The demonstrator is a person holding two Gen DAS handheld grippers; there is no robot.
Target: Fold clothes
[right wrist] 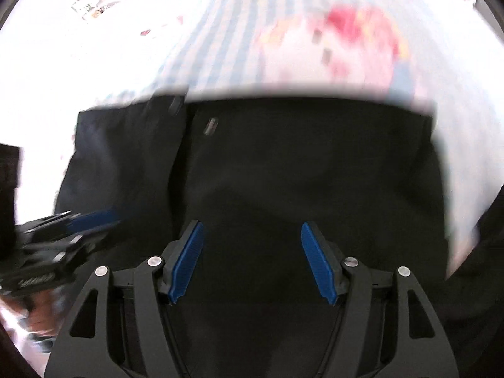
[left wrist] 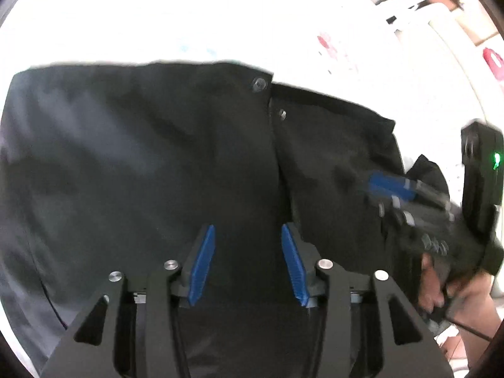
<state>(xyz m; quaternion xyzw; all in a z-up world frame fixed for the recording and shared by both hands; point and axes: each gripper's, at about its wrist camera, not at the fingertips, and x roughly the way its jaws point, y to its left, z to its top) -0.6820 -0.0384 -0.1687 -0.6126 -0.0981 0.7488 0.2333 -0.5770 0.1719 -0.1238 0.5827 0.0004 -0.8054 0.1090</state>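
Left gripper (left wrist: 249, 261) jaws apart, nothing between them, over black garment (left wrist: 141, 157), right gripper (right wrist: 252, 260) also parted and empty above it, garment with two snap buttons (left wrist: 260, 84) spread on white patterned bedsheet (right wrist: 220, 47)

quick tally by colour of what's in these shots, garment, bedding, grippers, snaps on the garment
Black garment: 1
Metal snaps: 2
White patterned bedding: 1
Black hand-held grippers with blue pads, left, right: 2
Total: 6
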